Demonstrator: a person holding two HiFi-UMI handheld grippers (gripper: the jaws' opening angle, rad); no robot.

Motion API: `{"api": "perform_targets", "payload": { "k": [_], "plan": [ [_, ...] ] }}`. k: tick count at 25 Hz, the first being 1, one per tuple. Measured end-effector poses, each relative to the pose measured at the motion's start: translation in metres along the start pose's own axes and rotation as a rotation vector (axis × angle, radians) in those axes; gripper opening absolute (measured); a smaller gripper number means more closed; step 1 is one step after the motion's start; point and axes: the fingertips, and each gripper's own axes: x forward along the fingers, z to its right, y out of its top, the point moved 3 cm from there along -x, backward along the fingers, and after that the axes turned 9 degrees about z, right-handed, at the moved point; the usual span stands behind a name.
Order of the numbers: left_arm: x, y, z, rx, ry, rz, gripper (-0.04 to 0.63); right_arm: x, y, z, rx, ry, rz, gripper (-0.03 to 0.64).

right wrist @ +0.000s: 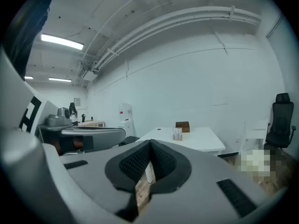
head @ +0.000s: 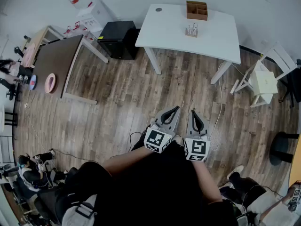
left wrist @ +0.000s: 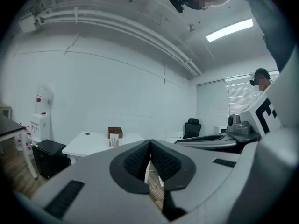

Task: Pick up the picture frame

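Your left gripper and right gripper, both clenched empty, sit side by side, well apart from the white table where the picture frame stands before a wooden box; the approach seems the step in hand, calling for closing in, jaws opened

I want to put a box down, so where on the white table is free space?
The white table is bare on its left half, between the small dark disc and the picture frame, and along its near edge. Crowded only at the far middle, around the wooden box.
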Motion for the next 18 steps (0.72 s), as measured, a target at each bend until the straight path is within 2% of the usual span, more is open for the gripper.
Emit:
{"api": "perform_targets", "payload": {
  "k": [5,10,18],
  "plan": [
    [0.018,-0.006,0.01,-0.019,-0.022,0.007,0.014,-0.001,-0.004,0.021,0.037,-0.024,0.008,0.032],
    [0.039,-0.011,0.002,-0.039,-0.016,-0.001,0.014,0.003,-0.001,0.046,0.067,-0.065,0.038,0.034],
    [0.087,-0.016,-0.019,-0.075,-0.055,0.005,0.014,0.046,0.0,0.081,0.029,-0.126,0.027,0.034]
  ]
}}
